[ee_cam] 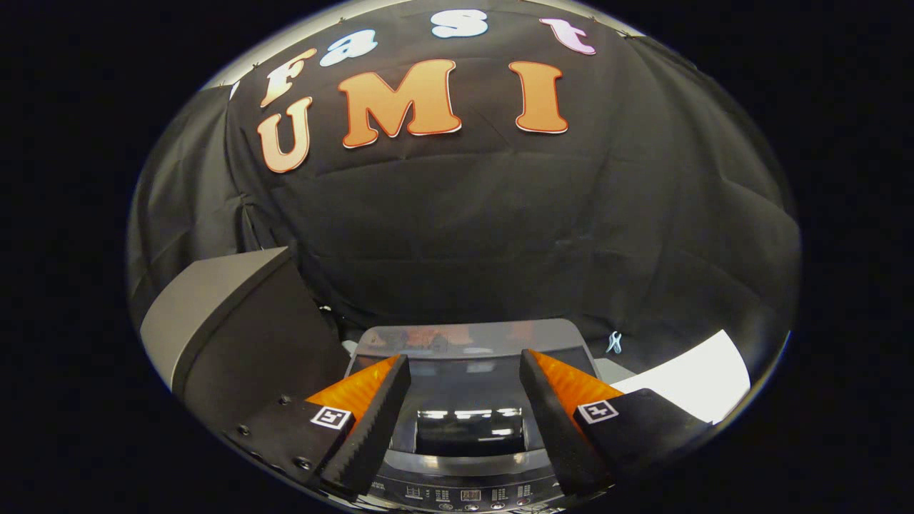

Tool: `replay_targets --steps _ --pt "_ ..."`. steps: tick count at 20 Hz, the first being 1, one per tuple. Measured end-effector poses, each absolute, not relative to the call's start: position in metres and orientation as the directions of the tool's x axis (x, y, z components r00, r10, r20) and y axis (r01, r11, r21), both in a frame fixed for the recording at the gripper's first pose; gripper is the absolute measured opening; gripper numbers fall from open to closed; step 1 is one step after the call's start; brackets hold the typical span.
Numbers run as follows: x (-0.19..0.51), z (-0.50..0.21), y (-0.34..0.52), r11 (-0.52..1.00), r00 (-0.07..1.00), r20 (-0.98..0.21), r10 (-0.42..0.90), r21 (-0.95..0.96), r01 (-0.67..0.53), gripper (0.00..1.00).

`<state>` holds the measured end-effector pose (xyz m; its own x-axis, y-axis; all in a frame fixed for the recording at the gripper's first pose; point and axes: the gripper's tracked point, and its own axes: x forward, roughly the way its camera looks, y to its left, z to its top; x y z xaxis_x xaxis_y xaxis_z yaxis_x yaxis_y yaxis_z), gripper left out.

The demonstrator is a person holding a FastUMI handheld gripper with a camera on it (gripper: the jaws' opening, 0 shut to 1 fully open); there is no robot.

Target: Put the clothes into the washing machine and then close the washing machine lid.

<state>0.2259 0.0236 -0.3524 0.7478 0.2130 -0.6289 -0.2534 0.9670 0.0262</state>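
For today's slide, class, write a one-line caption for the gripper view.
Open gripper, fingers spread and empty, above the closed lid of a top-loading washing machine.

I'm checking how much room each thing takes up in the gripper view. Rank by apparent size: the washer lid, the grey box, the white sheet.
1. Grey box, though it is nearer the camera.
2. Washer lid, shut, beyond the open tool.
3. White sheet.

Little is reading clearly here. The washing machine's control panel [468,492], lying below the spread-apart fingers of the gripper [464,375], is carrying rows of small white markings and a tiny display, perhaps button captions, all too small to make out. Each finger [371,421] is wearing a square black-and-white coded marker [333,417], bearing no letters.
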Motion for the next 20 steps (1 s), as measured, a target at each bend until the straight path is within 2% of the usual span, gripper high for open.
replay_targets --steps 9,14,20 --pt "0.217 -0.333 0.036 0.96 0.753 -0.616 0.234 0.026 -0.277 0.99" --pt "0.216 -0.282 0.042 0.957 0.789 -0.554 0.267 0.056 -0.285 0.99" --pt "0.216 -0.19 0.047 0.948 0.853 -0.427 0.301 0.038 -0.315 0.99"
